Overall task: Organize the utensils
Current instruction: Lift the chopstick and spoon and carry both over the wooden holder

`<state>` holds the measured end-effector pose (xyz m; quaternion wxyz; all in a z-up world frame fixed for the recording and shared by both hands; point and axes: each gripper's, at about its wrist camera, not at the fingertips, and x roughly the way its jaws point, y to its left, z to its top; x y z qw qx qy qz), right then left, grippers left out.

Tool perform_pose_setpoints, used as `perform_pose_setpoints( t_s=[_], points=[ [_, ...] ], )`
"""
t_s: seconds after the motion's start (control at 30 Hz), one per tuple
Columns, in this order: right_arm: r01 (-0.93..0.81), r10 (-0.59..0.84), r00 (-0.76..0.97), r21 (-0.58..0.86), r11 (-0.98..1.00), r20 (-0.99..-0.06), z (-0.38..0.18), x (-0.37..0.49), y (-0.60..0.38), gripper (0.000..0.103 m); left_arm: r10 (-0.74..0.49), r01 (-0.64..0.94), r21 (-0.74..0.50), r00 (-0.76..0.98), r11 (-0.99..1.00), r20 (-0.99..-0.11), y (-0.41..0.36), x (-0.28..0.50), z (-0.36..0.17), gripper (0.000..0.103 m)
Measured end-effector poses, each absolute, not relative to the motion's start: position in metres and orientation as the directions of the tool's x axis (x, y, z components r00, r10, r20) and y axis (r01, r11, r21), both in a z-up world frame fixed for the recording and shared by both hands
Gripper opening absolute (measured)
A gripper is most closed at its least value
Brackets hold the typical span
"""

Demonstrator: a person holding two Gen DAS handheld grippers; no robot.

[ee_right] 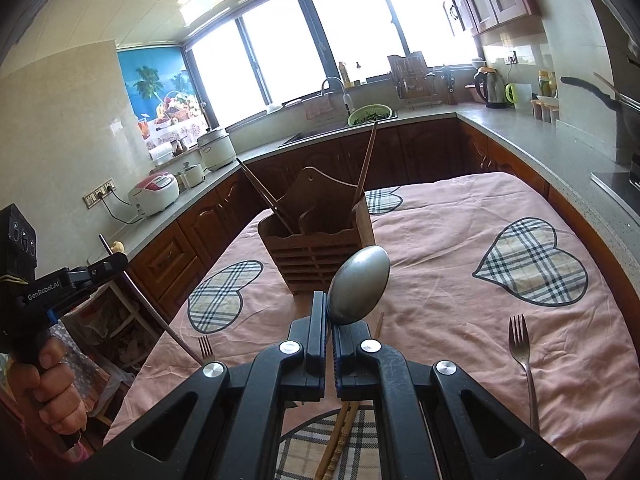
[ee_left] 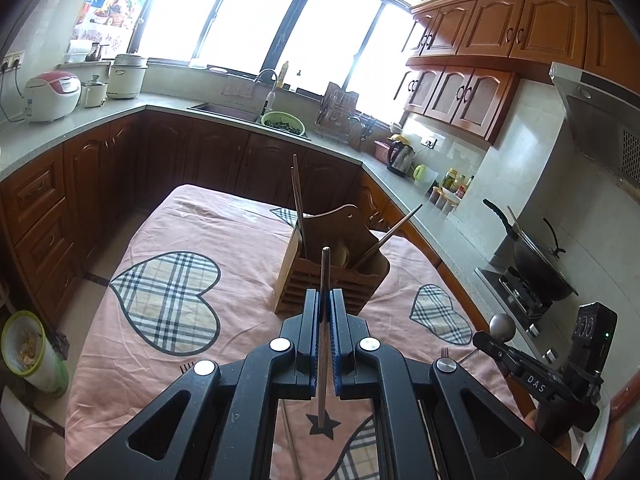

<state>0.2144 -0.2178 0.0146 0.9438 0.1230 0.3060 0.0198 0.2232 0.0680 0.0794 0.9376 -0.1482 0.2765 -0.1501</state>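
Two grippers, each holding one utensil above the pink cloth, in front of the wooden holder.

Left gripper (ee_left: 325,300) is clamped on a dark chopstick (ee_left: 323,320) that stands nearly upright between its jaws, its top end above the fingers and its lower end hanging over the tablecloth (ee_left: 168,216). Right gripper (ee_right: 330,312) is closed on a metal spoon (ee_right: 359,285), the bowl sticking up and tilted right, just in front of the wooden holder (ee_right: 316,256). That holder stands on the cloth and already has chopsticks (ee_right: 366,168) leaning out of its compartments. One fork (ee_right: 522,356) lies on the cloth to the right, another fork (ee_right: 206,348) to the left, and bamboo chopsticks (ee_right: 336,440) lie under the right gripper.
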Motion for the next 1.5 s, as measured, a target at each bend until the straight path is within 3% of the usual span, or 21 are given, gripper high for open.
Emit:
perform_pose_setpoints(
  t_s=[0.8,1.13,1.3,1.5],
  points=[
    [0.033,0.080,0.866,0.217,0.976,-0.493,0.051,0.277,-0.229,0.002,-0.350,0.204,-0.371,0.854,0.906,-0.384,0.070,0.289,0.095,0.003],
    [0.048,0.028,0.899,0.161,0.986,-0.437,0.071,0.326,-0.235,0.002,-0.313,0.205,-0.355,0.908,0.912,-0.278,0.064,0.331,0.116,0.003],
    [0.046,0.014,0.901,0.128,0.991,-0.434,0.070,0.351,-0.232,0.002,-0.276,0.182,-0.347,0.930,0.920,-0.242,0.056,0.357,0.105,0.003],
    [0.036,0.010,0.886,0.091,0.995,-0.464,0.051,0.378,-0.226,0.002,-0.264,0.145,-0.374,0.919,0.916,-0.291,0.042,0.391,0.063,0.003]
  ],
)
